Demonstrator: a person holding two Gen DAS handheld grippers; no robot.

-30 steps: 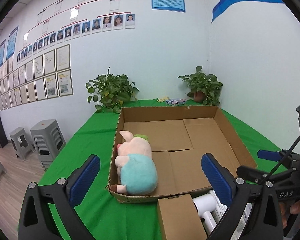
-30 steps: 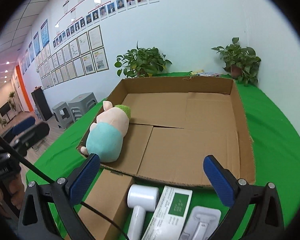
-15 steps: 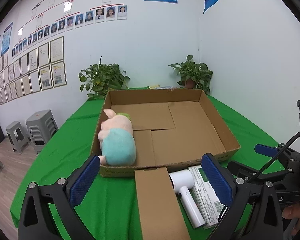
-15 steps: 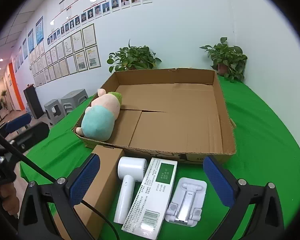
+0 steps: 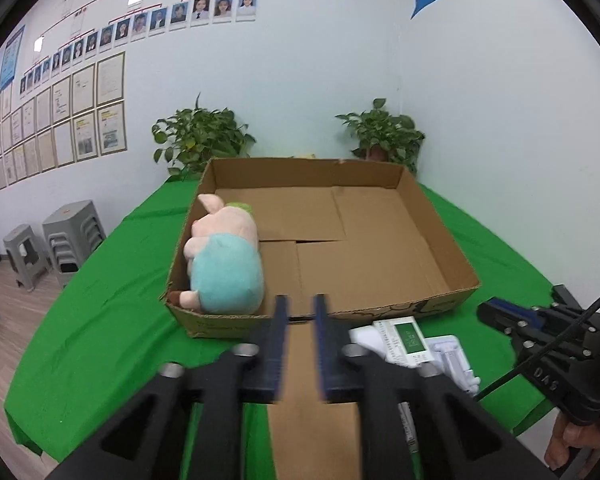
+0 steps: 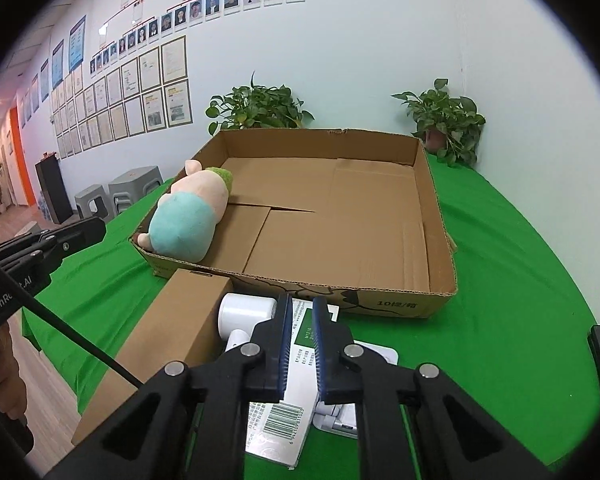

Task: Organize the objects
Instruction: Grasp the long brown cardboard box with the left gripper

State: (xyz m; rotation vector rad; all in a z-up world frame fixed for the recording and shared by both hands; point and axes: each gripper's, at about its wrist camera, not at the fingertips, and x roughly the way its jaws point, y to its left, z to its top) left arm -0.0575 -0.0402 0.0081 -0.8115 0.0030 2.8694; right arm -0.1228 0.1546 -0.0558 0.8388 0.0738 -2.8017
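A shallow open cardboard box (image 5: 436, 312) (image 6: 440, 240) sits on the green table. A plush pig (image 5: 224, 264) (image 6: 188, 220) lies inside along its left wall. In front of the box lie a long brown carton (image 5: 312, 420) (image 6: 160, 348), a white hair dryer (image 6: 244, 312), a white and green flat package (image 5: 408, 338) (image 6: 284, 420) and a white stand (image 5: 452, 364) (image 6: 340, 420). My left gripper (image 5: 300, 344) is shut and empty above the brown carton. My right gripper (image 6: 300, 344) is shut and empty above the flat package.
Two potted plants (image 5: 200, 140) (image 5: 380, 132) stand at the table's far edge by the wall. Grey stools (image 5: 68, 240) stand on the floor to the left. The green cloth (image 6: 520, 280) lies bare to the right of the box.
Both grippers have closed from wide open to shut, holding nothing. Both have pulled back and risen, so more of the items in front of the box shows.
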